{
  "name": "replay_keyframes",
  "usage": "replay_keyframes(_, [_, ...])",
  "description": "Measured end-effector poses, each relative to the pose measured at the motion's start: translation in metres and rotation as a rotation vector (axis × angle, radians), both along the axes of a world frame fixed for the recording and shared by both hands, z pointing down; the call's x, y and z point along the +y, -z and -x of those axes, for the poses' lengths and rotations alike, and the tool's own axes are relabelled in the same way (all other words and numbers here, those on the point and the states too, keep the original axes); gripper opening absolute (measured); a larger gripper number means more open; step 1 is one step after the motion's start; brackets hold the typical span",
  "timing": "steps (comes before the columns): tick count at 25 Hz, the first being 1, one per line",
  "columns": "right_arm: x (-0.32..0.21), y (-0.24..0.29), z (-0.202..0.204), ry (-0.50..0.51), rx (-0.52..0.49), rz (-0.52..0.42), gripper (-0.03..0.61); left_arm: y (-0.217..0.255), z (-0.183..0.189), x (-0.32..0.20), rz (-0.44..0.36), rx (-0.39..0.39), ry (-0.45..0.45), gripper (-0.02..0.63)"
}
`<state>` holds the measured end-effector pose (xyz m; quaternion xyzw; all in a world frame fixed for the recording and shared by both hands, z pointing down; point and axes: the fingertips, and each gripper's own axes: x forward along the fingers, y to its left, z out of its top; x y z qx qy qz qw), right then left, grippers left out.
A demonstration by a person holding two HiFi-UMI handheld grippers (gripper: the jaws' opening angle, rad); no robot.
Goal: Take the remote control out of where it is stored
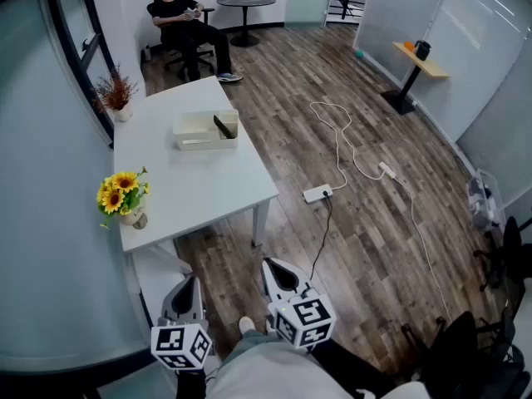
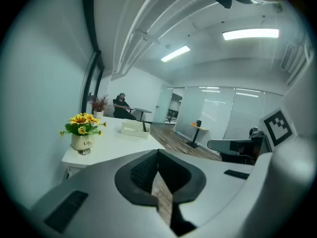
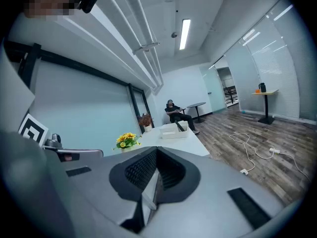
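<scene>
A dark remote control stands tilted in the right end of a cream storage box on the far half of the white table. The left gripper view shows the box and remote far off, and so does the right gripper view, box and remote. Both grippers are well short of the table's near end, close to my body. My left gripper is shut and empty. My right gripper is also shut with nothing in it.
A pot of sunflowers stands at the table's near left, a vase of dried stems at its far left. A person sits beyond the table beside a round table. A white cable and power strip lie on the wood floor.
</scene>
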<state>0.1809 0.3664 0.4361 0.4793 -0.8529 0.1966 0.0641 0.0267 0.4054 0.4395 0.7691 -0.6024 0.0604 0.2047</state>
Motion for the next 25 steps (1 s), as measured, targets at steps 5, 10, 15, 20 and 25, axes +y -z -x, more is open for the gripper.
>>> replay_keyframes(5, [0.000, -0.001, 0.001, 0.007, -0.002, 0.000, 0.005, 0.000, 0.001, 0.000, 0.004, -0.001, -0.005, 0.008])
replay_keyframes(10, [-0.001, -0.001, 0.004, 0.020, -0.003, -0.003, 0.005, 0.002, -0.001, -0.004, -0.002, -0.009, -0.010, 0.008])
replay_keyframes(15, [-0.001, -0.009, 0.006, 0.028, -0.004, 0.027, 0.006, -0.003, -0.002, 0.000, 0.018, -0.012, -0.020, 0.008])
replay_keyframes(20, [-0.004, 0.000, 0.007, 0.030, -0.032, 0.010, 0.006, 0.004, 0.002, 0.000, -0.003, -0.005, -0.019, 0.008])
replay_keyframes(25, [-0.005, 0.004, 0.021, 0.047, -0.089, -0.002, 0.006, 0.001, 0.013, 0.002, -0.009, 0.011, -0.018, 0.008])
